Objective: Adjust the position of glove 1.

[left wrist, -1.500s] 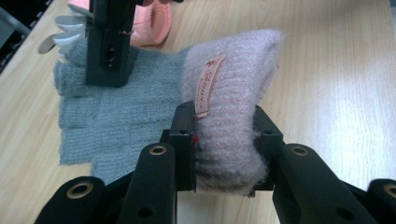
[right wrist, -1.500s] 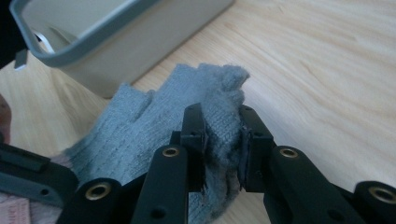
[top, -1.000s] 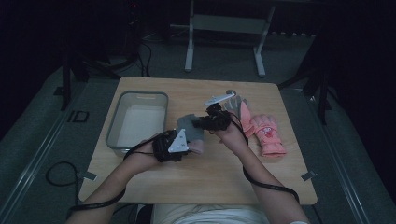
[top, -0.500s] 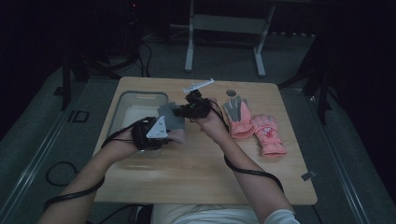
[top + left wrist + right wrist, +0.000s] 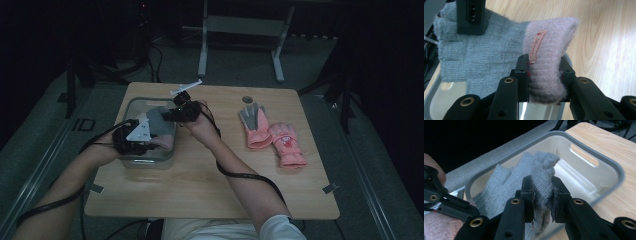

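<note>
Gloves are being sorted, it seems: a knitted glove with grey fingers and a pink cuff [image 5: 499, 52] hangs stretched between both tools above the clear plastic bin with a grey rim [image 5: 131, 102] at the counter's [image 5: 200, 185] left side. The left gripper [image 5: 543, 82] has its jaws clenched on the pink cuff, beside the sewn label; the right gripper [image 5: 543, 200] pinches the bunched grey fingertips. Holding both ends probably keeps the limp knit spread, so it can go down flat into the bin rather than crumple. Two more pink gloves [image 5: 272, 135] lie well apart, on the right of the counter, likely waiting their turn.
</note>
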`<state>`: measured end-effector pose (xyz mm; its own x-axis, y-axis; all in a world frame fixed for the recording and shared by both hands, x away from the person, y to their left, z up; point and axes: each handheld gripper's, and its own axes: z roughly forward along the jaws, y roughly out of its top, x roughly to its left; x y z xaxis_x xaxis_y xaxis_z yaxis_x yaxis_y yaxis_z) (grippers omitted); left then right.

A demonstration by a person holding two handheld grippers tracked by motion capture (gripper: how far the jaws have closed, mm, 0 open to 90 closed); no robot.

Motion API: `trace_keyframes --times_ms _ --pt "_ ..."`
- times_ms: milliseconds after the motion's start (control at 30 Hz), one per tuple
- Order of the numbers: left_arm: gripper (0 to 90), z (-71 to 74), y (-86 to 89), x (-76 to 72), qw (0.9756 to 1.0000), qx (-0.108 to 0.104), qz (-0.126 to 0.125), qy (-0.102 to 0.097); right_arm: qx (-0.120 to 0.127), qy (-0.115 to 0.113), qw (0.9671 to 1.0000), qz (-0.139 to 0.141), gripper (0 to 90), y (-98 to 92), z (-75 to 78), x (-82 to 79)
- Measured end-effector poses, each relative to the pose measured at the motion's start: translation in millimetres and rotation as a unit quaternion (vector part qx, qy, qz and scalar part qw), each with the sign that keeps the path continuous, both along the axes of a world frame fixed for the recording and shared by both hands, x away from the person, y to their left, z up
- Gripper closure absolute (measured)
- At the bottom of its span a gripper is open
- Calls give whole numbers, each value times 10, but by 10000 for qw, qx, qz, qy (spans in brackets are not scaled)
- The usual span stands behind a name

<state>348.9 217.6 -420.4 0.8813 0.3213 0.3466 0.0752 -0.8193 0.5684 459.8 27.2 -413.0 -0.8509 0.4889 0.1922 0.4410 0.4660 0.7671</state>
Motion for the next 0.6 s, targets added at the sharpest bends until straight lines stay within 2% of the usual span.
trace_keyframes --times_ms 100,167,367,467,600 --pt "686 -39 119 60 10000 42 -35 79 49 54 10000 -15 757 104 -49 29" --pt "685 -88 172 105 9999 107 -50 51 43 87 9999 -49 758 149 -87 51" --pt "684 -261 210 240 9995 259 -184 41 -20 173 9997 -162 756 195 -239 158" --pt "684 -332 194 327 9989 355 -200 226 -89 240 9994 -232 756 217 -348 212" --pt "683 -404 192 470 9973 386 -234 580 -156 374 9987 -317 753 229 -482 278"
